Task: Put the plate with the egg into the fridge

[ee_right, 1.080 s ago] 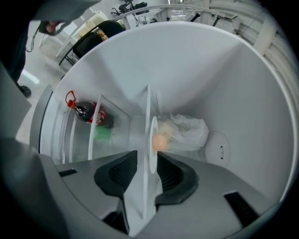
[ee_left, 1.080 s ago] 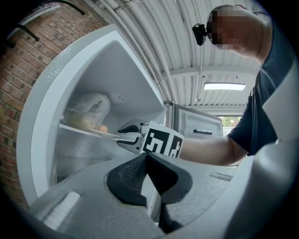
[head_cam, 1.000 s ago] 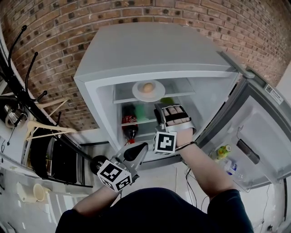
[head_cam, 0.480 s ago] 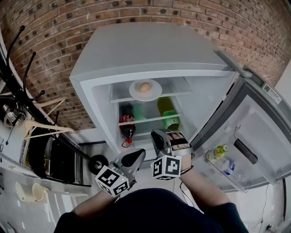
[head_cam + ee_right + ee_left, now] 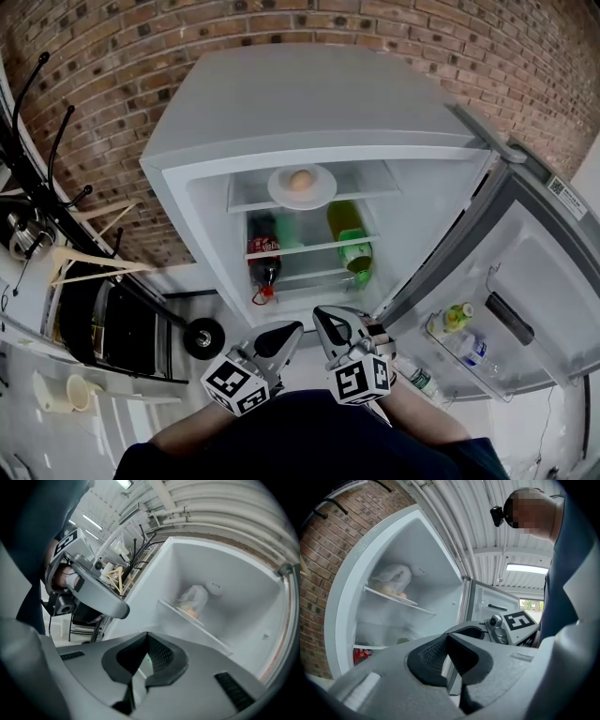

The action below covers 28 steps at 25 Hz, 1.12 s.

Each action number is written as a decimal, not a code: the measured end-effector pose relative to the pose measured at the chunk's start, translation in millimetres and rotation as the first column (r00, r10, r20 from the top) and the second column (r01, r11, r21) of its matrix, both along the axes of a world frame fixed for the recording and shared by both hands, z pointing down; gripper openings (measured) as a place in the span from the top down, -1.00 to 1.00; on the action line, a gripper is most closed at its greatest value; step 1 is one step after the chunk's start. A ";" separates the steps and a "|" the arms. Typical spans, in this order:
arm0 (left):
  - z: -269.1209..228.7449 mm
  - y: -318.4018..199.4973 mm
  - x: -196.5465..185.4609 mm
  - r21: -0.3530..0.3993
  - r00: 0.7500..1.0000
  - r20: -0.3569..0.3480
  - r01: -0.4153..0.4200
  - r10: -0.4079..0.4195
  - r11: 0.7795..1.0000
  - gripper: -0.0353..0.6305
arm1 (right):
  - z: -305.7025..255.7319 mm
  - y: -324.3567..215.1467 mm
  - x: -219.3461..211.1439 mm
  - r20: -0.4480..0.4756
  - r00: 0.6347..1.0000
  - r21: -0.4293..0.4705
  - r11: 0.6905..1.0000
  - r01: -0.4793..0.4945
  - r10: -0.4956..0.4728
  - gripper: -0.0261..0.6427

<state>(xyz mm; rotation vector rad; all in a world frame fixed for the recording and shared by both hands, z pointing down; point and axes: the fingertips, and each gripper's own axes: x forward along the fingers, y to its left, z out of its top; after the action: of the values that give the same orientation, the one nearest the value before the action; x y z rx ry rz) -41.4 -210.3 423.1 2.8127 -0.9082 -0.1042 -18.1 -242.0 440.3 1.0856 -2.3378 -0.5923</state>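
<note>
The white plate (image 5: 302, 187) with the brown egg (image 5: 300, 179) rests on the top glass shelf of the open fridge (image 5: 309, 103). From the right gripper view the plate (image 5: 191, 611) is a small blur on that shelf. My left gripper (image 5: 286, 335) and right gripper (image 5: 330, 323) hang side by side low in front of the fridge, well below the plate and close to my body. Both have their jaws shut with nothing between them. In the left gripper view the plate (image 5: 396, 592) shows on the shelf behind the shut gripper (image 5: 447, 637).
A cola bottle (image 5: 263, 261) and a green bottle (image 5: 350, 239) stand on the lower shelf. The fridge door (image 5: 511, 281) swings open to the right with small bottles (image 5: 457, 314) in its rack. A brick wall stands behind; a coat rack (image 5: 42, 178) and clutter fill the left.
My right gripper has drawn back out of the fridge, down toward my body, and its jaws have closed. The plate with the egg stays on the top shelf. The left gripper barely moved.
</note>
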 end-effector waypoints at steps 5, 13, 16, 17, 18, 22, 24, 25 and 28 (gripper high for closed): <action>8.4 6.7 2.2 -0.005 1.000 0.008 -0.015 0.015 1.000 0.88 | 6.9 23.5 -5.2 0.164 0.985 -0.087 0.993 0.077 -0.062 0.89; 19.1 10.9 4.6 0.005 0.999 0.041 -0.028 0.028 1.000 0.88 | 21.4 34.6 -5.5 0.364 0.931 -0.229 0.965 0.127 -0.037 0.89; 20.6 12.1 7.6 -0.002 0.998 0.047 -0.038 0.038 0.999 0.88 | 26.1 36.2 -6.9 0.392 0.919 -0.263 0.953 0.152 -0.039 0.89; 20.7 12.2 8.5 -0.001 0.998 0.048 -0.039 0.039 0.999 0.88 | 26.0 36.3 -6.7 0.396 0.917 -0.264 0.952 0.153 -0.038 0.89; 20.2 12.6 9.4 0.000 0.998 0.049 -0.041 0.041 0.999 0.88 | 25.5 36.4 -6.2 0.400 0.916 -0.264 0.952 0.152 -0.036 0.89; 18.8 14.3 10.6 0.004 0.997 0.052 -0.049 0.049 0.999 0.88 | 26.0 36.1 -3.7 0.413 0.910 -0.275 0.950 0.147 -0.022 0.89; 19.0 15.0 11.1 0.006 0.997 0.055 -0.051 0.051 0.999 0.88 | 27.5 36.4 -3.0 0.419 0.908 -0.284 0.947 0.149 -0.017 0.89; 19.1 15.3 11.6 0.007 0.997 0.057 -0.052 0.052 0.999 0.88 | 28.2 36.7 -2.8 0.420 0.907 -0.288 0.946 0.151 -0.017 0.89; 18.8 16.5 13.0 0.010 0.997 0.060 -0.053 0.053 0.999 0.88 | 29.7 37.8 -2.5 0.421 0.907 -0.298 0.942 0.156 -0.017 0.89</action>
<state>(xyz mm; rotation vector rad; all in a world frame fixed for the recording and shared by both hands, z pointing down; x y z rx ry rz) -28.4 -193.8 441.9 2.8626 -0.8474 -0.0191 -20.5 -204.2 470.0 1.0267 -2.7311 0.0144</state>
